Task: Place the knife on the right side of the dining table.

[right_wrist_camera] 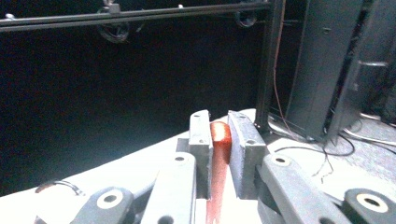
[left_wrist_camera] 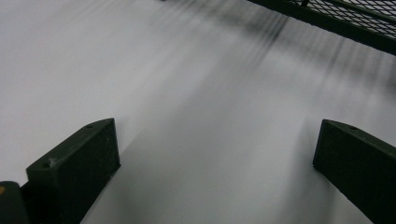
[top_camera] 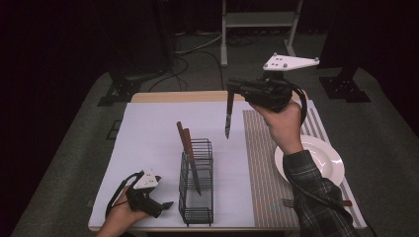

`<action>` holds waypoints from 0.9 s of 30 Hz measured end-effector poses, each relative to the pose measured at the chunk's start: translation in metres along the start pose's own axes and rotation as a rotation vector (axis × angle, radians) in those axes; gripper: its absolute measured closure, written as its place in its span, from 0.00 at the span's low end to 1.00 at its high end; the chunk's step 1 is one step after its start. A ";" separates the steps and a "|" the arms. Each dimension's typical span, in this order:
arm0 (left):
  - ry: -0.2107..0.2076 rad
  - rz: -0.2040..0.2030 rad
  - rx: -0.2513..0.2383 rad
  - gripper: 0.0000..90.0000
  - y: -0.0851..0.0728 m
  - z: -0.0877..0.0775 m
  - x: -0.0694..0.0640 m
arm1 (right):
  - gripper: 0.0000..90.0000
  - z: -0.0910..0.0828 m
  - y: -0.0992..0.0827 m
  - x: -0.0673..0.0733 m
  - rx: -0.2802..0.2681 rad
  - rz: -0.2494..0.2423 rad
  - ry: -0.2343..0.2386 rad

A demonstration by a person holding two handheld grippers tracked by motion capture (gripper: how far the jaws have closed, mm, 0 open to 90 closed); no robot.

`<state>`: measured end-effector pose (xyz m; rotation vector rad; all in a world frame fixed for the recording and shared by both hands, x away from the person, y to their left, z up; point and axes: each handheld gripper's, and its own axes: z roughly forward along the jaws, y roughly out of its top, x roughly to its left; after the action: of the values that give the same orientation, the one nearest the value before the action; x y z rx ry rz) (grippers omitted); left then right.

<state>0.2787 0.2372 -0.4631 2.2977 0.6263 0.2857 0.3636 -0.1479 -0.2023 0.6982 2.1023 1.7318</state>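
Observation:
My right gripper [top_camera: 230,90] is raised above the far middle of the table, shut on the reddish-brown handle of a knife [top_camera: 228,120] whose blade hangs straight down. In the right gripper view the handle [right_wrist_camera: 220,140] sits pinched between the two pads of the gripper [right_wrist_camera: 219,125]. A black wire caddy [top_camera: 196,197] stands near the front middle with two brown-handled knives [top_camera: 186,143] leaning in it. At the front left, just left of the caddy, my left gripper [top_camera: 166,205] rests low on the white cover. Its jaws [left_wrist_camera: 215,135] stand wide apart with nothing between them.
A striped placemat [top_camera: 262,153] lies right of the caddy with a white plate [top_camera: 323,150] on it. A fork [top_camera: 292,202] lies near the front edge by the right sleeve. The white table cover [top_camera: 148,138] spreads to the left. Stands and cables sit beyond the table.

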 end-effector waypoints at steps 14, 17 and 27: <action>0.000 -0.003 -0.002 0.00 0.000 0.000 0.000 | 0.89 -0.009 -0.021 -0.026 0.020 0.017 -0.097; 0.000 -0.002 -0.002 0.00 0.000 0.000 0.000 | 0.89 -0.010 -0.027 -0.032 0.025 0.025 -0.115; 0.002 -0.001 -0.004 0.00 0.000 0.000 0.000 | 0.89 -0.015 -0.043 -0.057 0.030 0.069 -0.176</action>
<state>0.2787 0.2370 -0.4632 2.2939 0.6273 0.2887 0.3955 -0.1985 -0.2446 0.9064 2.0106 1.6120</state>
